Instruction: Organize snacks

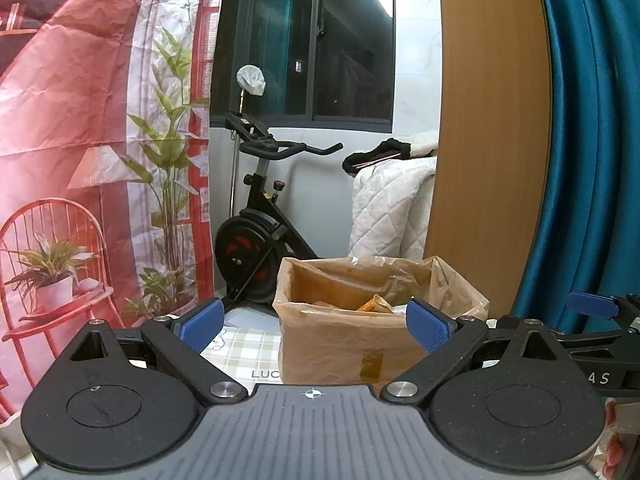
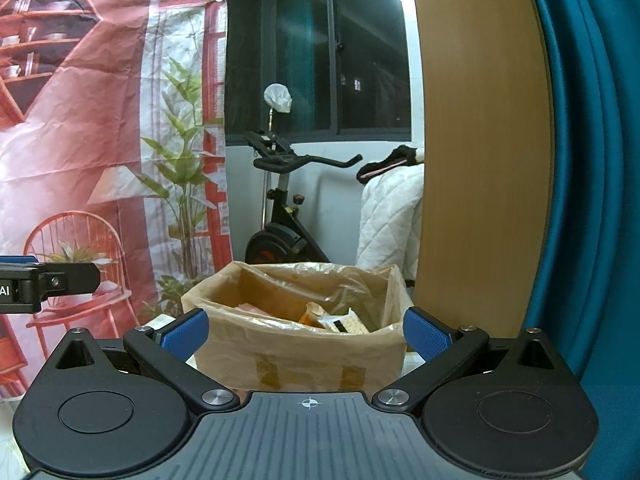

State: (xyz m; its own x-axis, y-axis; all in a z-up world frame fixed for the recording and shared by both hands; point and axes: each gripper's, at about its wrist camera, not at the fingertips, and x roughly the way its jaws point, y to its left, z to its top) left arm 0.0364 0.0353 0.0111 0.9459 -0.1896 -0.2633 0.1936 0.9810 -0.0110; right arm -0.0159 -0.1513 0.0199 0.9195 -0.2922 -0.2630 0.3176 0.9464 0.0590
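A cardboard box (image 1: 340, 350) lined with a clear plastic bag stands on a checked tablecloth (image 1: 244, 350); it also shows in the right wrist view (image 2: 296, 360). Snack packets (image 2: 336, 320) lie inside it, orange and white ones, partly hidden by the rim; some show in the left wrist view (image 1: 374, 304). My left gripper (image 1: 316, 326) is open and empty just in front of the box. My right gripper (image 2: 306, 330) is open and empty, facing the box. Each gripper shows at the edge of the other's view.
A printed red backdrop (image 1: 80, 160) hangs at the left. An exercise bike (image 1: 260, 232) and a white quilt (image 1: 388, 208) stand behind the box. A wooden panel (image 1: 488, 140) and a blue curtain (image 1: 592, 140) are at the right.
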